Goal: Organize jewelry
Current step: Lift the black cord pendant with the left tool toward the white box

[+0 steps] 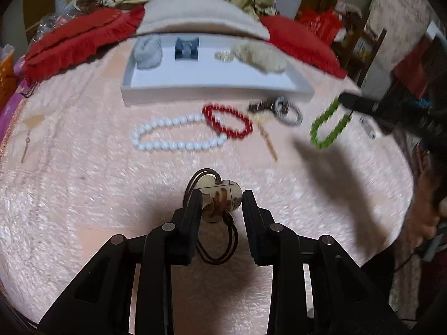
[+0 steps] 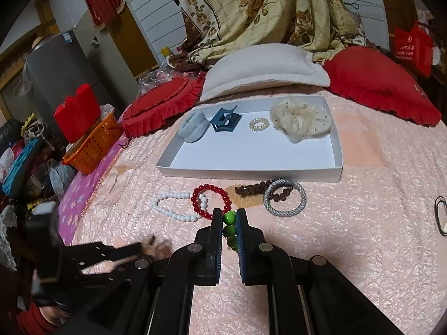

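My left gripper (image 1: 222,195) is shut on a clover-shaped stone pendant (image 1: 219,199), whose dark cord hangs below it over the pink bedspread. In the right wrist view this gripper (image 2: 117,251) is a blur at lower left. My right gripper (image 2: 229,214) is shut on a green bead bracelet (image 2: 229,230). From the left wrist view that bracelet (image 1: 325,131) dangles above the bed. A white bead necklace (image 2: 173,215), red bracelet (image 2: 211,187), brown bead bracelet (image 2: 251,188) and silver bangle (image 2: 285,212) lie in front of the white tray (image 2: 245,173).
The tray holds a blue-grey scrunchie (image 2: 194,129), blue claw clip (image 2: 225,120), pearl coil tie (image 2: 259,124) and cream scrunchie (image 2: 301,121). Red cushions (image 2: 385,83) and a white pillow (image 2: 265,67) lie behind it. An orange basket (image 2: 92,145) stands past the bed's left edge.
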